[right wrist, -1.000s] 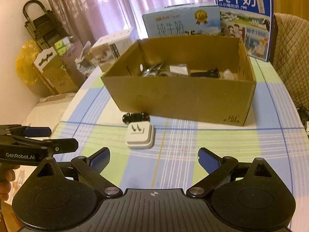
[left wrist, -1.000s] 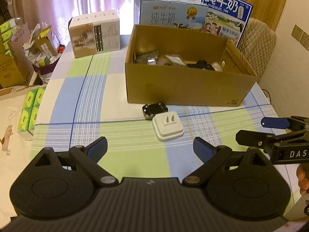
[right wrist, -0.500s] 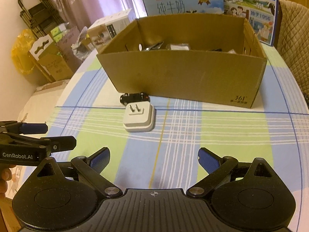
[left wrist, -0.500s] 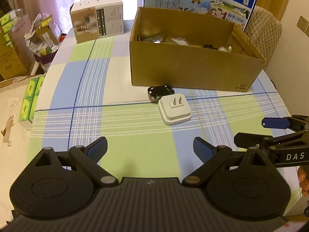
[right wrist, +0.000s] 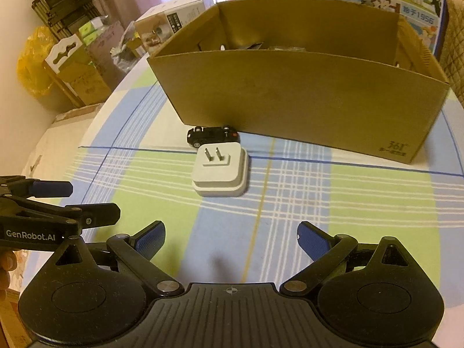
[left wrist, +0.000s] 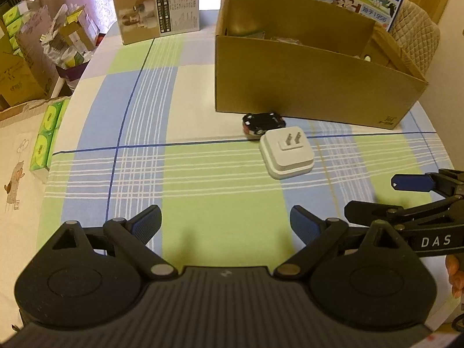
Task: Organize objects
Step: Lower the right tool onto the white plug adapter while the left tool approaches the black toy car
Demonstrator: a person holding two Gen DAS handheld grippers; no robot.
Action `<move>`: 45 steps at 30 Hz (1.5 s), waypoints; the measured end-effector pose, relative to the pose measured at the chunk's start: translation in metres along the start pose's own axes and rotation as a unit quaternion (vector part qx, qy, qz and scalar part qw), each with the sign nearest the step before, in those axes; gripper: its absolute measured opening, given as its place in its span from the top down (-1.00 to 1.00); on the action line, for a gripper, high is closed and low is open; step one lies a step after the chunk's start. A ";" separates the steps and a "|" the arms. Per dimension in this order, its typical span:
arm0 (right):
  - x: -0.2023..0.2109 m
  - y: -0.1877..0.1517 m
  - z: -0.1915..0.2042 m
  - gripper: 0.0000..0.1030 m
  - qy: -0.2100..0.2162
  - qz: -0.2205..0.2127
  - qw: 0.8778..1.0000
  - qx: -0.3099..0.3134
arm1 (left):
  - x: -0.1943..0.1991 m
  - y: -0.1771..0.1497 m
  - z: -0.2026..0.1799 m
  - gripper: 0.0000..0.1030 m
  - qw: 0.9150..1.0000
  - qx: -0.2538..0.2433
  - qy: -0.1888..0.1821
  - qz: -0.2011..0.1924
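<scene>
**Fingers wide open above two small things still outside the box**

Fingers of both grippers are seen spread wide, and nothing is held by the left gripper or by the right gripper. Both hang over the checked surface, near its front edge.

From largest to smallest: the cardboard box is stood at the back of the surface, and some items are partly seen inside it. Its front wall is tall, so anything carried too low could be knocked against the rim and dropped outside.

The white plug adapter is laid flat in front of the box, with its two metal prongs pointing up. It is low and wide. If it is taken across its full width, the fingers may slip off its smooth rounded sides; if the descent is too deep, the surface cloth may be pinched with it.

The small black toy car is found between the adapter and the box wall, just beside both, perhaps touching the adapter. A grasp on the adapter could push the car, and it may be rolled away on its wheels.
</scene>
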State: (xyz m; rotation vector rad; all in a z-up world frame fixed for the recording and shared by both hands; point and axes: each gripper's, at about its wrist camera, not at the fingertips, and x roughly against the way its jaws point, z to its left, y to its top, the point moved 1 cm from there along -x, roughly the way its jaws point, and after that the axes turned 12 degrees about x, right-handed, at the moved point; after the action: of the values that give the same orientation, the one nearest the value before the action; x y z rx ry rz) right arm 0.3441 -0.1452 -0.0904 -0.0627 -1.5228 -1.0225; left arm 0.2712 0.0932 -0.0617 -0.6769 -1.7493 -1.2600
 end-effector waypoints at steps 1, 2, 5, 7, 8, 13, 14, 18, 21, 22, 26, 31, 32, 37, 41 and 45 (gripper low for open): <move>-0.003 0.002 0.000 -0.84 0.001 0.001 1.000 0.000 | -0.003 0.001 0.002 -0.82 1.000 0.001 0.002 0.001; -0.006 0.003 0.001 -0.84 0.003 0.000 1.000 0.000 | -0.005 0.003 0.003 -0.82 1.000 0.002 0.004 0.003; -0.016 0.009 0.002 -0.84 0.003 -0.003 1.000 0.002 | -0.013 0.007 0.008 -0.82 1.000 0.000 0.013 0.005; -0.022 0.013 0.003 -0.84 0.001 -0.005 1.000 0.005 | -0.018 0.010 0.012 -0.82 1.000 0.002 0.018 0.007; -0.025 0.014 0.003 -0.84 0.000 -0.005 1.000 0.006 | -0.020 0.012 0.014 -0.82 1.000 0.003 0.019 0.008; -0.040 0.021 0.002 -0.84 -0.006 -0.005 1.000 0.008 | -0.031 0.019 0.022 -0.82 1.000 0.006 0.024 0.009; -0.042 0.021 0.001 -0.84 -0.008 -0.007 1.000 0.008 | -0.033 0.020 0.023 -0.82 1.000 0.006 0.026 0.009; -0.056 0.026 0.003 -0.74 -0.009 -0.006 1.000 0.011 | -0.043 0.025 0.029 -0.82 0.999 0.006 0.031 0.007; -0.066 0.030 0.005 -0.62 -0.009 -0.002 1.000 0.014 | -0.050 0.028 0.032 -0.82 0.999 0.007 0.036 0.004; -0.069 0.031 0.005 -0.60 -0.009 -0.001 1.000 0.013 | -0.052 0.030 0.033 -0.82 0.999 0.008 0.038 0.003; -0.079 0.037 0.007 -0.53 -0.012 0.000 1.000 0.013 | -0.060 0.034 0.039 -0.81 0.999 0.011 0.042 0.003; -0.091 0.041 0.009 -0.43 -0.018 0.006 1.000 0.015 | -0.067 0.038 0.043 -0.81 0.999 0.014 0.046 0.004; -0.093 0.041 0.009 -0.41 -0.020 0.007 1.000 0.015 | -0.068 0.038 0.043 -0.81 0.999 0.015 0.046 0.004; -0.094 0.042 0.009 -0.24 -0.028 0.003 0.999 0.036 | -0.072 0.041 0.044 -0.81 0.999 0.014 0.046 0.005; -0.093 0.041 0.007 -0.23 -0.030 0.000 0.999 0.045 | -0.077 0.045 0.040 -0.81 0.999 0.008 0.042 0.005; -0.087 0.035 -0.004 -0.23 -0.039 0.000 0.998 0.039 | -0.081 0.048 0.033 -0.79 0.999 -0.001 0.034 0.002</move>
State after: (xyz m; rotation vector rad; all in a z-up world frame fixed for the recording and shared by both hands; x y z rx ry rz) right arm 0.3903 -0.0827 -0.1431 -0.0478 -1.6320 -0.9699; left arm 0.3385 0.1447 -0.1134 -0.6315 -1.6907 -1.2673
